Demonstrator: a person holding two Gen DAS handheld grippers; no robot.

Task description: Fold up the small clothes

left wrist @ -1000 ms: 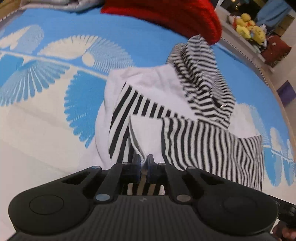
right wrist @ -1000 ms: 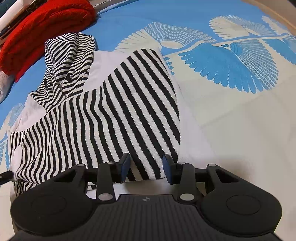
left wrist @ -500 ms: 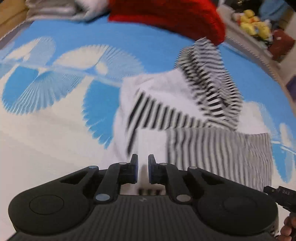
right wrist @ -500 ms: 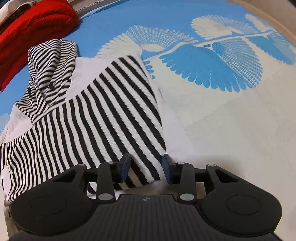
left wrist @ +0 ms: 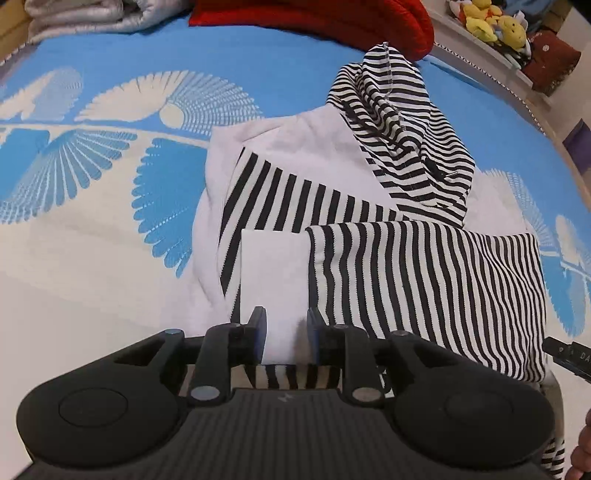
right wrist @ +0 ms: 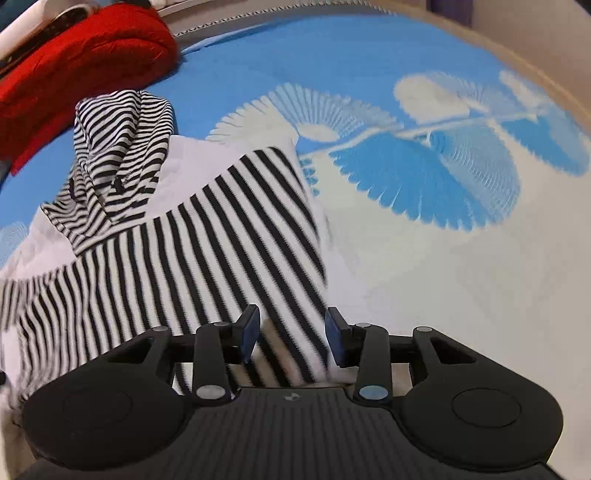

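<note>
Your left hand-held gripper has just been opening over the striped hoodie; your right hand-held gripper stands spread

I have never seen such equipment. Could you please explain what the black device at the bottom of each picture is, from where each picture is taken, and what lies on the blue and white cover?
There is no robot here. A person holds a two-finger gripper in each hand, and each gripper carries a wide-angle camera that looks forward along its fingers. The black shape at the bottom of each picture is that gripper.

One picture comes from the left gripper, the other from the right gripper.

On the blue and white bed cover lies a small striped hooded garment, black and white, partly folded. A red garment lies behind it, and yellow soft toys sit on a ledge.

The left gripper's jaws have just been opening; a white fabric part shows between them, not pinched. The right gripper is open over the striped cloth.
</note>
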